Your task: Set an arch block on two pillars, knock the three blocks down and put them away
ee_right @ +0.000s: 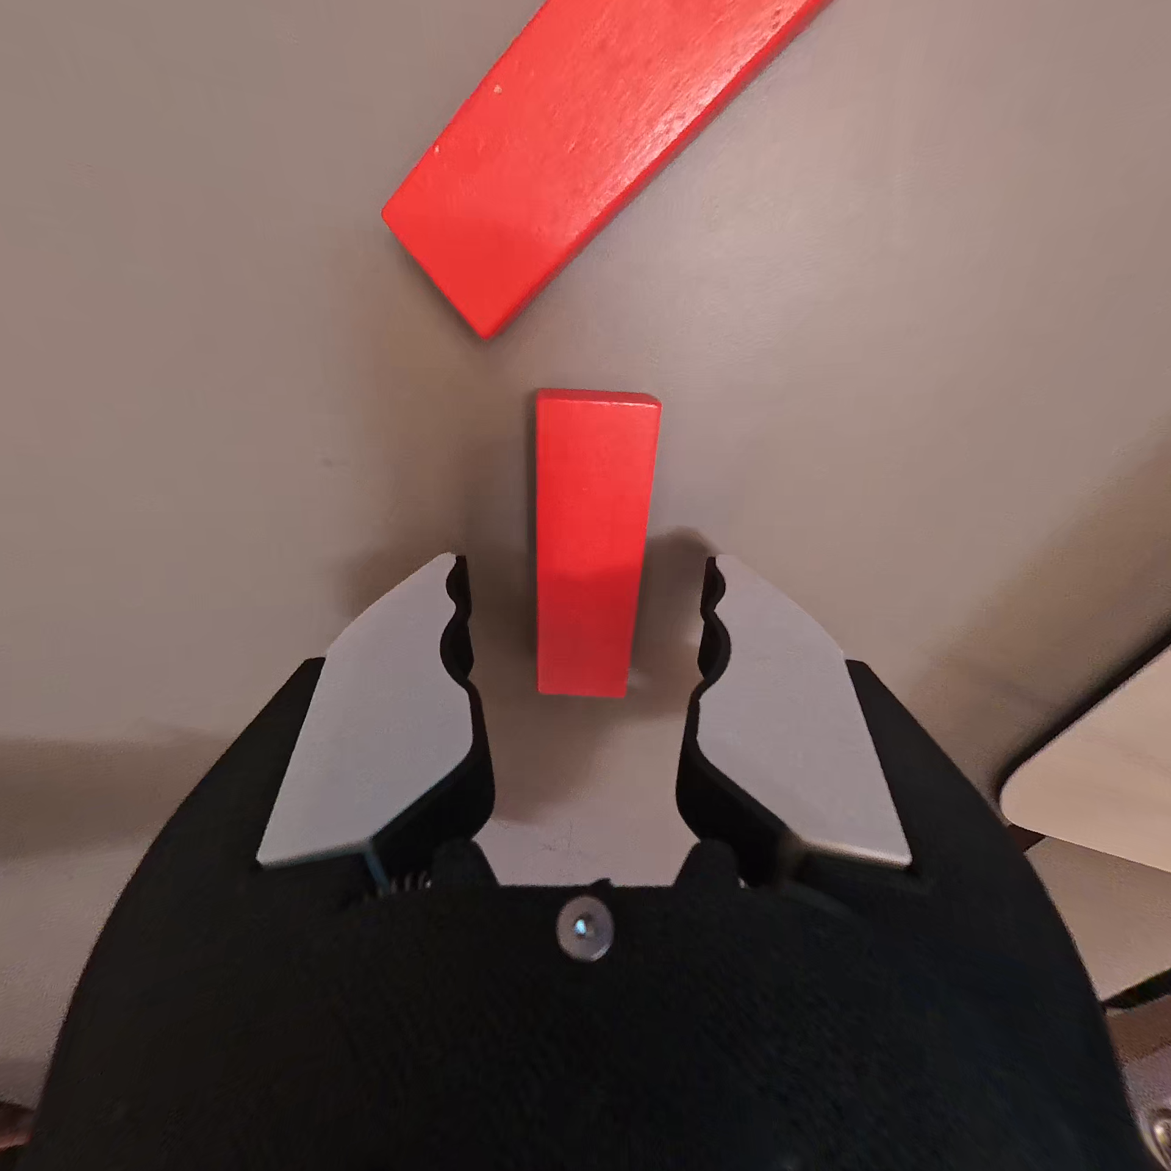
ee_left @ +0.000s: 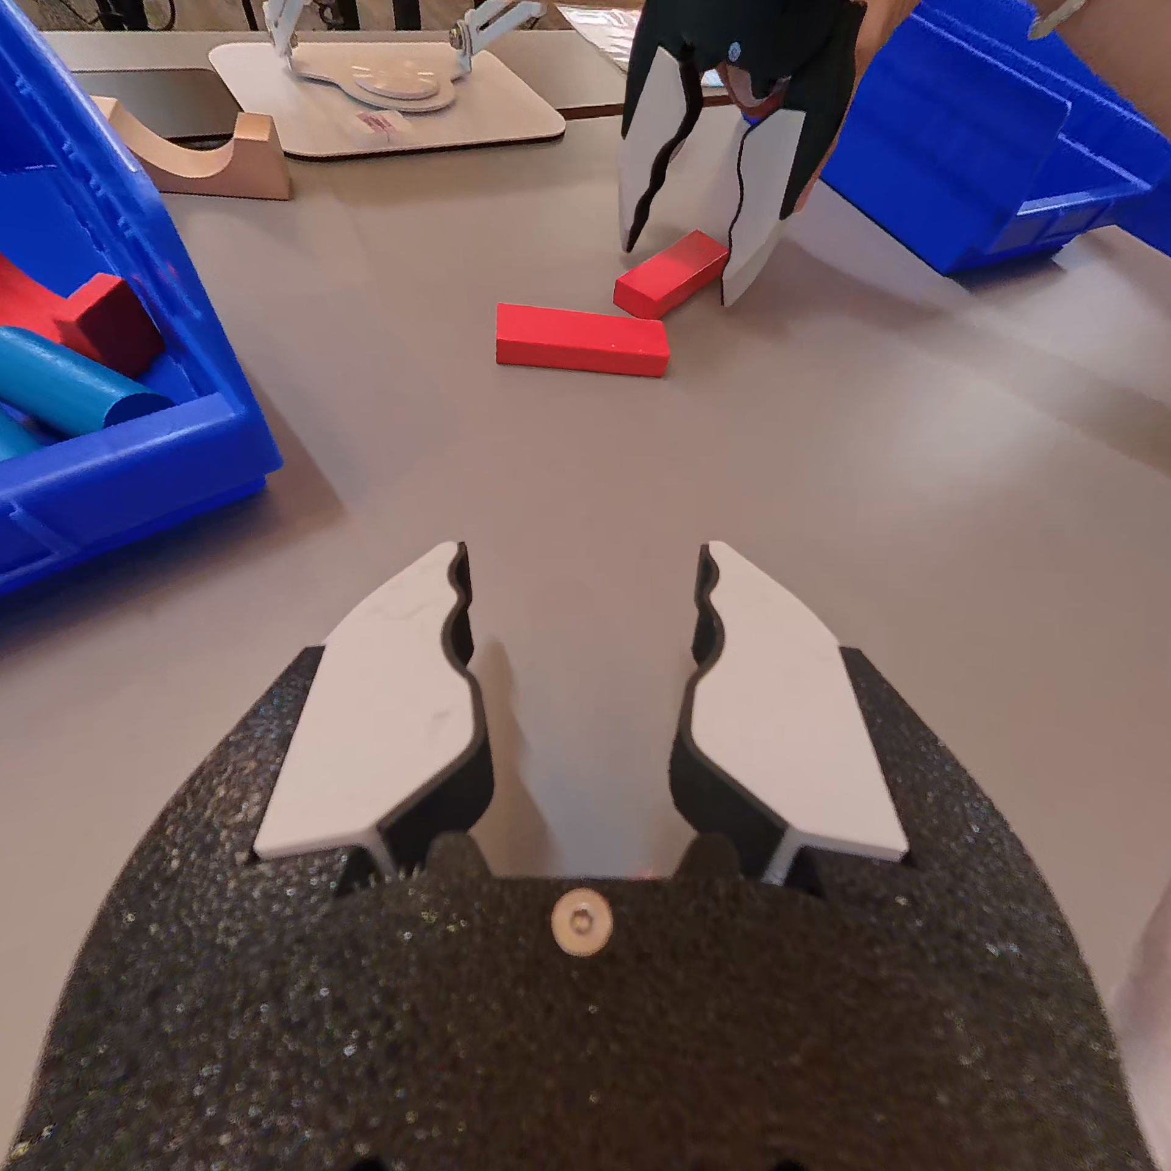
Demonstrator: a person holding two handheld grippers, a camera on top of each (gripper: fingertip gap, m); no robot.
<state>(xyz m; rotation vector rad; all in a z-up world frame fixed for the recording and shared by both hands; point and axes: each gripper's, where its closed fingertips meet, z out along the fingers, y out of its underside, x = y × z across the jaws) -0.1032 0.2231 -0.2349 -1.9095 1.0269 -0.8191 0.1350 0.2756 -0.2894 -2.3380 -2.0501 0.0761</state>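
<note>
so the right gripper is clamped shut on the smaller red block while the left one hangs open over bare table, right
Not quite. The right gripper is open: in the right wrist view its fingers straddle the smaller red block with gaps on both sides. The left gripper does hang open over bare table.

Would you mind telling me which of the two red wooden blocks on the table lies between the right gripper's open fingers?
The shorter red wooden block, lying lengthwise inside the right gripper, untouched. The longer red wooden block lies diagonally beyond it.

Grey table (ee_left: pixel 824 507): two red blocks (ee_left: pixel 581 339), two blue bins (ee_left: pixel 146 456), wooden board (ee_left: pixel 507 120).
</note>
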